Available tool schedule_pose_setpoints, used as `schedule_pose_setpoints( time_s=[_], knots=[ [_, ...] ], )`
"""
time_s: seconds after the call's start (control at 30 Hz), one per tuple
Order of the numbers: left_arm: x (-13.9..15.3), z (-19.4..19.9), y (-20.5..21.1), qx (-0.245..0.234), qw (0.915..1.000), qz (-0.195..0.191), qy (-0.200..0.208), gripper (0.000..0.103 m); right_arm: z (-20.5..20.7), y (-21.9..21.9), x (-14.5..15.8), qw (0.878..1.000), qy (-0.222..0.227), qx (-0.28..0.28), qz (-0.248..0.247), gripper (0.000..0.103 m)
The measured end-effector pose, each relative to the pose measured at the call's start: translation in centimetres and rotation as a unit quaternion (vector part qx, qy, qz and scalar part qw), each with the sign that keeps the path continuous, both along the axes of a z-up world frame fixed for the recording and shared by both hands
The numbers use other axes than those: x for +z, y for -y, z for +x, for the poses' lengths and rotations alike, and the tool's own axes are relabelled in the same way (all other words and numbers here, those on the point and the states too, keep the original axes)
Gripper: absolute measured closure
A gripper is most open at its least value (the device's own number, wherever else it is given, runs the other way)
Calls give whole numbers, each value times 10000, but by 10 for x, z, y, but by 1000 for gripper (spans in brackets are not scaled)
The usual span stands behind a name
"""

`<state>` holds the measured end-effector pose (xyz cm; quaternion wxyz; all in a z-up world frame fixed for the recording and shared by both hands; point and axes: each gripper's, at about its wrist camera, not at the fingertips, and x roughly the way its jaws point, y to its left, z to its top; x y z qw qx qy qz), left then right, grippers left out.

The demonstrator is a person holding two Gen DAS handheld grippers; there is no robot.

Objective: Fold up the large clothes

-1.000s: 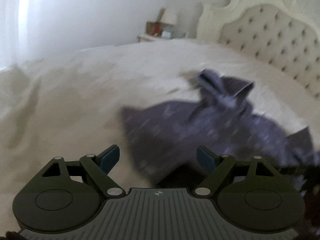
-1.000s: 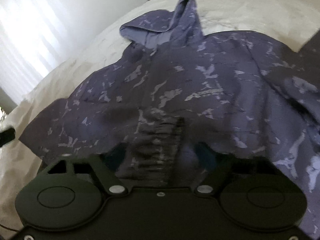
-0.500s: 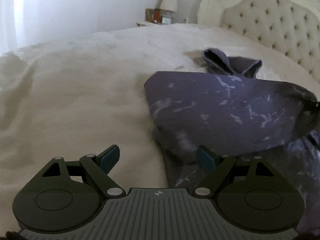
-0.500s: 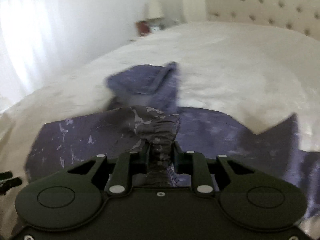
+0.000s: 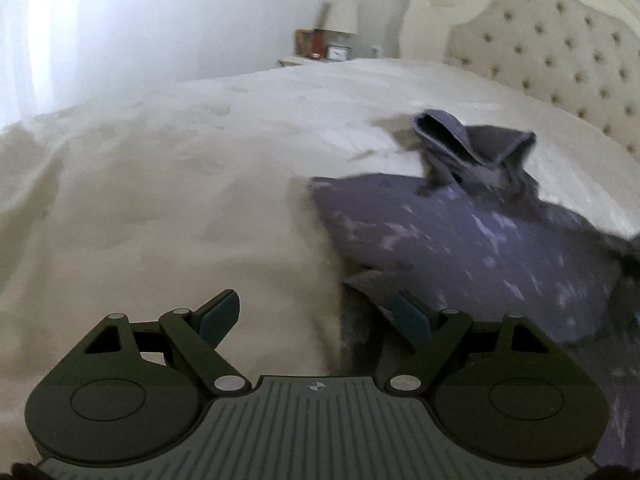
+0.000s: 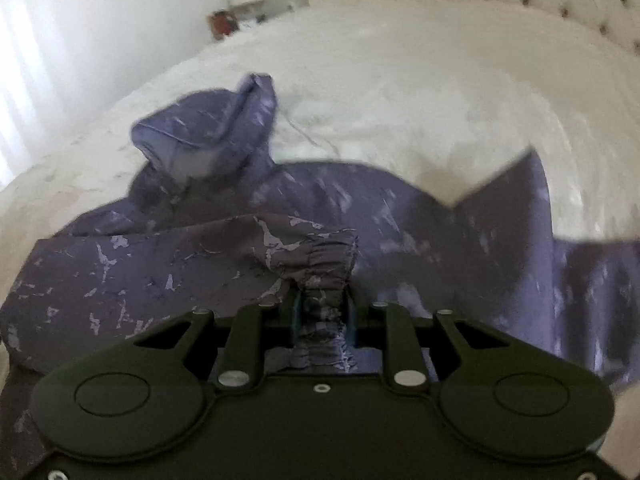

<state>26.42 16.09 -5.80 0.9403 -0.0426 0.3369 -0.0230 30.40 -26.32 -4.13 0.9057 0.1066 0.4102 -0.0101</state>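
A purple hooded jacket with pale marbled marks (image 6: 328,200) lies spread on the white bed, hood (image 6: 212,136) pointing away. My right gripper (image 6: 323,312) is shut on the jacket's gathered elastic cuff (image 6: 324,268) and holds the sleeve (image 6: 132,268) lifted across the body. In the left wrist view the jacket (image 5: 460,236) lies to the right with its hood (image 5: 468,144) upright. My left gripper (image 5: 316,314) is open and empty, low over the bed at the jacket's left edge, its right finger (image 5: 412,316) over the fabric.
The white bedspread (image 5: 160,208) stretches left and ahead. A tufted cream headboard (image 5: 552,52) stands at the far right. A nightstand with a lamp (image 5: 340,32) stands beyond the bed by the wall.
My right gripper closed on the cuff and lifted the sleeve up over the jacket's body. The left gripper stayed open and shifted along the jacket's left edge.
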Motion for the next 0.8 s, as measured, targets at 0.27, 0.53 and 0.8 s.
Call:
schedule_pose_setpoints(
  time_s=[0.27,0.53,0.8],
  knots=[
    [-4,5,-8,-8,9996,292,-19,41,-3,1,-15,9998,-186,11,-85,69],
    [-5,-6,0,-1058,9886,987,422,65,-3,3,-23,9995,-295,35,-94,65],
    [-9,-2,20,-1922,9676,1516,622,78,-3,3,-28,9993,-358,4,-75,62]
  ],
)
